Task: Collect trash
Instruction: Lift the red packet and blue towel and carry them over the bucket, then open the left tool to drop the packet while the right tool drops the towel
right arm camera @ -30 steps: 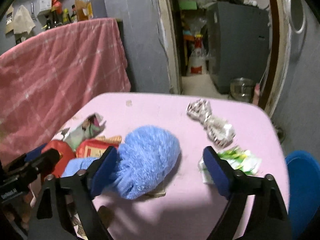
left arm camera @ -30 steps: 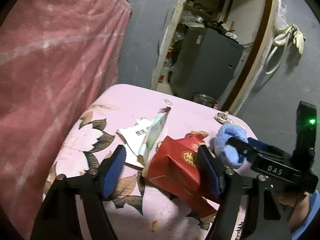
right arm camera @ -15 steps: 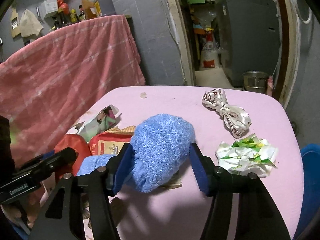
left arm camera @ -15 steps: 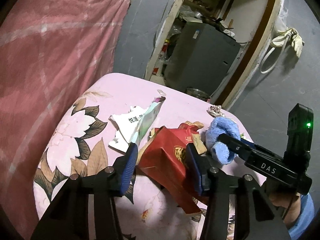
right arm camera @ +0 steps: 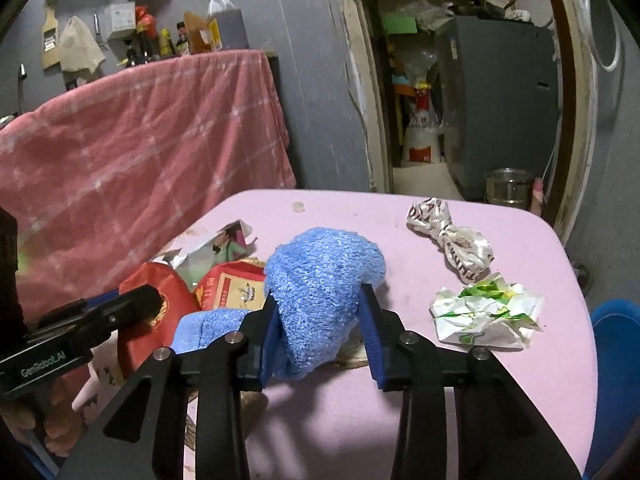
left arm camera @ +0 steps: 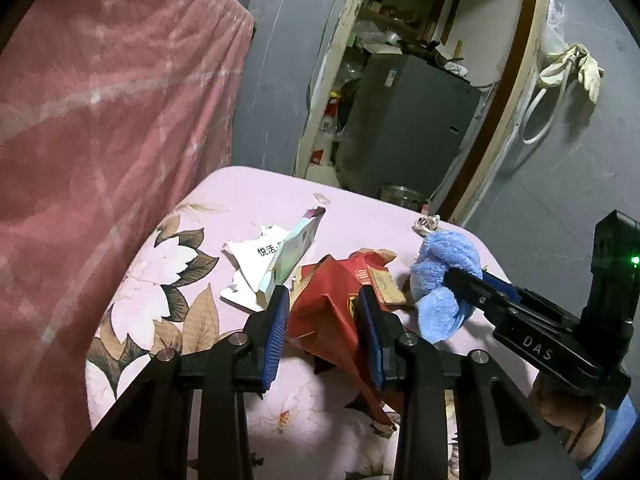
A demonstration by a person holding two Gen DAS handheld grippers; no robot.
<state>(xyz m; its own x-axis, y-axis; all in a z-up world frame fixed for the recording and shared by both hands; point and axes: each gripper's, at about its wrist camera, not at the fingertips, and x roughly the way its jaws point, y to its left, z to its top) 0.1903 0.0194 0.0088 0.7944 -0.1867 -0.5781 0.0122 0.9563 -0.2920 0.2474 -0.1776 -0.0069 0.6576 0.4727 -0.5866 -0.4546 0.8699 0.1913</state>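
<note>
My left gripper (left arm camera: 323, 312) is shut on a crumpled red paper bag (left arm camera: 328, 316) lying on the pink floral table (left arm camera: 168, 280). My right gripper (right arm camera: 320, 320) is shut on a fluffy blue cloth (right arm camera: 320, 284); it also shows in the left wrist view (left arm camera: 444, 268), just right of the red bag. Torn white paper with print (left arm camera: 256, 268) and a greenish wrapper (left arm camera: 296, 248) lie behind the bag. A twisted white wrapper (right arm camera: 452, 236) and a crumpled green-white wrapper (right arm camera: 484, 312) lie right of the cloth.
A pink checked blanket (right arm camera: 140, 144) hangs at the left. A doorway behind the table leads to a grey cabinet (right arm camera: 496, 100) and a metal pot (right arm camera: 506, 190). A blue bin (right arm camera: 616, 376) stands at the table's right edge.
Both grippers have closed: the left onto the red bag, the right onto the blue cloth. The views have shifted slightly upward and back.
</note>
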